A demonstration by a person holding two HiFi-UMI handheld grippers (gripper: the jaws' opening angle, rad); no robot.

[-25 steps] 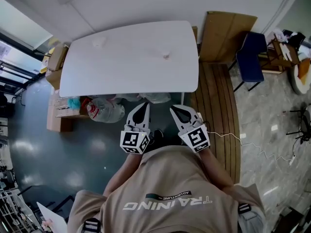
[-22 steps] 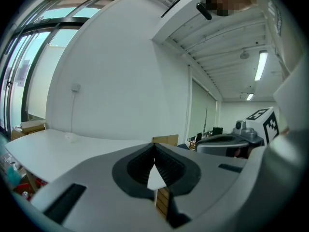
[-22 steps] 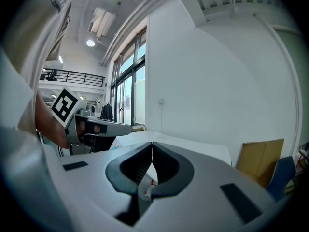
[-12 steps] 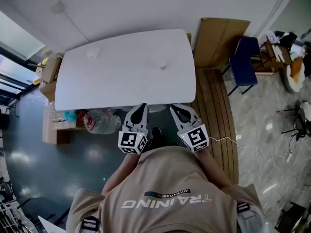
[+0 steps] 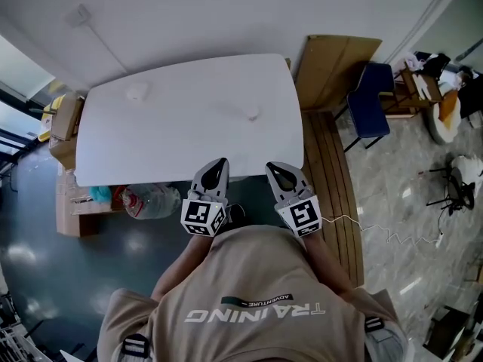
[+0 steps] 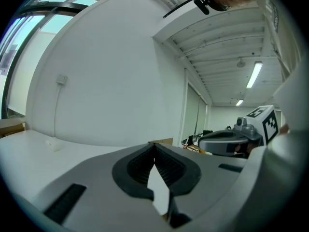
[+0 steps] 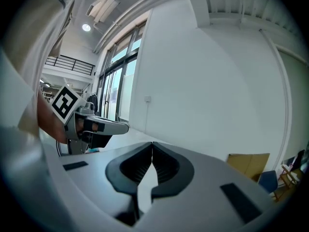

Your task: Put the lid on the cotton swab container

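Though small, container [image 5: 252, 115] well beyond left tool [image 5: 219, 162]

Soft, even daylight fills the head view. The white desk [image 5: 189, 119] is bright enough to look nearly washed out, while the dark floor [image 5: 45, 262] carries pale glossy reflections. Straight edges bow toward the borders. Both gripper views sit inside a round black vignette with heavy fisheye bend. The left tongs [image 6: 154, 146] and right tongs [image 7: 152, 146] loom soft, close to the lens. A ceiling strip light [image 6: 254, 75] glares, and the windows [image 7: 113, 81] glow bright.

White table [image 5: 189, 123], blue chair [image 5: 370, 100], grey left gripper [image 5: 219, 162]
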